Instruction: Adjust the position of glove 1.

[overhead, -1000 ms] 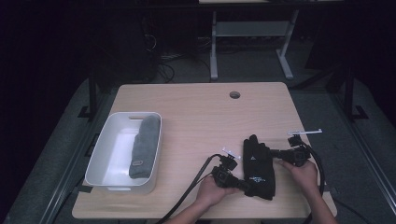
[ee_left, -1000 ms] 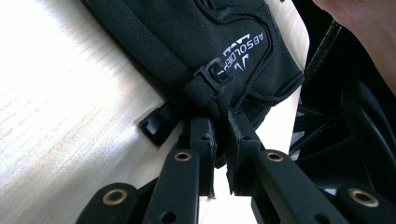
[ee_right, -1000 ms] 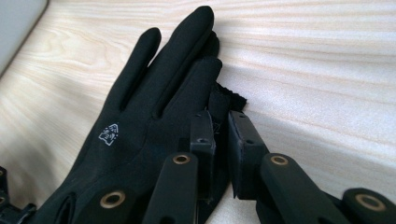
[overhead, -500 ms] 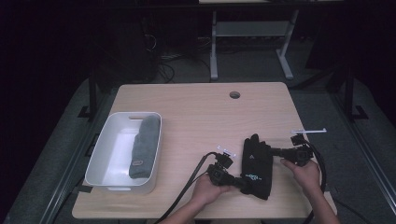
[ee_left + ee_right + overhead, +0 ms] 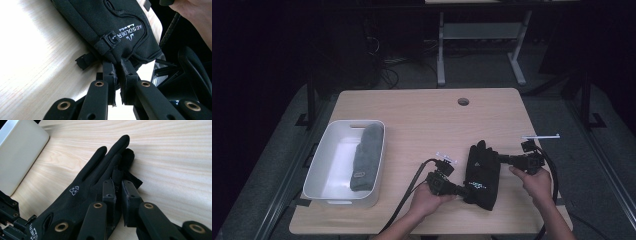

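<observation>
A black glove [image 5: 482, 171] lies on the wooden table [image 5: 422, 120] near the front right, its fingers pointing away from me. My left gripper [image 5: 463, 190] is shut on the glove's cuff, which is pinched between the pads in the left gripper view [image 5: 119, 65] just below the white lettering and buckle strap. My right gripper [image 5: 502, 159] is shut on a fold of the glove [image 5: 85, 192] by its fingers, with the jaws [image 5: 118, 185] closed on black fabric. A grey glove [image 5: 366, 156] lies inside the white bin [image 5: 328, 155] at the left.
The white bin stands near the table's front left corner. A round cable hole [image 5: 463, 101] sits at the back of the table. Black cables [image 5: 412, 187] trail from both grippers toward me. A desk frame [image 5: 482, 35] stands on the floor beyond the table.
My left gripper has lifted a little with the cuff in it, and the glove has shifted slightly away from me. The right gripper has hardly moved.
</observation>
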A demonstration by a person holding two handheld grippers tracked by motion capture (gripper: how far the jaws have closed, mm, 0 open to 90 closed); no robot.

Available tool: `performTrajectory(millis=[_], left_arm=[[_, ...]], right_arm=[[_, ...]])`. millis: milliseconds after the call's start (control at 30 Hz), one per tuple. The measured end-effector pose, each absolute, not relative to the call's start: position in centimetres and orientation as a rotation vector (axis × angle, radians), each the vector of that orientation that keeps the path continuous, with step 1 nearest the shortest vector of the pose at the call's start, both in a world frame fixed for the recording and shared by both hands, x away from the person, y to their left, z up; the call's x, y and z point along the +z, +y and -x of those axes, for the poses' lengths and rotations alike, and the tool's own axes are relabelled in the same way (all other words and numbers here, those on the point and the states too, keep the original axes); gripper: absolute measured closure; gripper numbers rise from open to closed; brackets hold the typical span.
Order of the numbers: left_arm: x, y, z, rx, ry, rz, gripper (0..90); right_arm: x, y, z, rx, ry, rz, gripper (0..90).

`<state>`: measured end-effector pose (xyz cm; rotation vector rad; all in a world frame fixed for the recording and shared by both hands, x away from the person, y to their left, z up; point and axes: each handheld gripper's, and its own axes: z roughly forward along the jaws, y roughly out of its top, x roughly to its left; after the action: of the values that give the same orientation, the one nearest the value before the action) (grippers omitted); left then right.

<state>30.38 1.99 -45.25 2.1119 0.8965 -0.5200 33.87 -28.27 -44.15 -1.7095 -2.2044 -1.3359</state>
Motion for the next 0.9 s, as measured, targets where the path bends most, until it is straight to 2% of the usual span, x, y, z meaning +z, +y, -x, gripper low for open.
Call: performTrajectory(millis=[900], left_arm=[[-43.0, 4.3, -30.6, -0.480, 0.882, -2.076, 84.4]], right_arm=[[-41.2, -26.6, -34.5, -1.424, -2.180, 1.648, 82.2]])
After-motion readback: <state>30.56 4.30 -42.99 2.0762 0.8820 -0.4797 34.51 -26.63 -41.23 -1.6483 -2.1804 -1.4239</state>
